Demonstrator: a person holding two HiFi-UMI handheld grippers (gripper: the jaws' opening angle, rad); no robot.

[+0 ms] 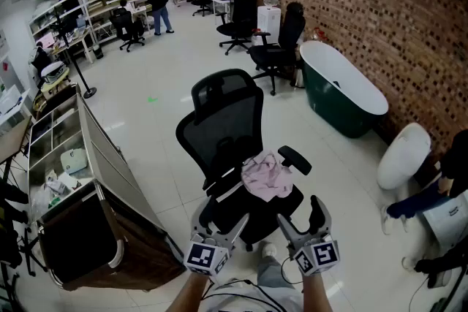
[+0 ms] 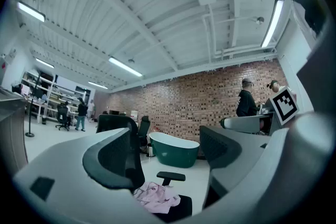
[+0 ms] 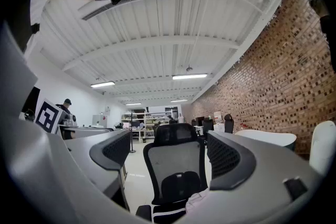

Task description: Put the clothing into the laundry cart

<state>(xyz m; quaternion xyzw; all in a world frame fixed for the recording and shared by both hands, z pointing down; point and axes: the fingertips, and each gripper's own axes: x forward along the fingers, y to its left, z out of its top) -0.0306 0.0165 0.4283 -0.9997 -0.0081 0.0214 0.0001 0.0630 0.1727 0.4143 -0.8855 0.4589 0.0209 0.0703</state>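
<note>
Head view: a pink clothing (image 1: 267,177) item lies crumpled on the seat of a black mesh office chair (image 1: 223,120), by the armrest on the side facing the brick wall. The left gripper (image 1: 221,219) and right gripper (image 1: 301,219) are held side by side just in front of the seat, both short of the cloth. The laundry cart (image 1: 142,245), with brown fabric sides and a dark inside, stands to the person's left beside the chair. A green bathtub (image 1: 344,88) sits against the brick wall, well apart.

Left gripper view: the left gripper (image 2: 168,152) has its jaws spread wide with nothing between the pads. The clothing (image 2: 157,198) shows low between them, lying on the seat further off, and the bathtub (image 2: 173,148) is beyond.

Right gripper view: the right gripper (image 3: 170,155) also stands wide and empty. It faces the chair (image 3: 176,165) backrest, and a pale edge of the clothing (image 3: 197,199) peeks in at the bottom
</note>
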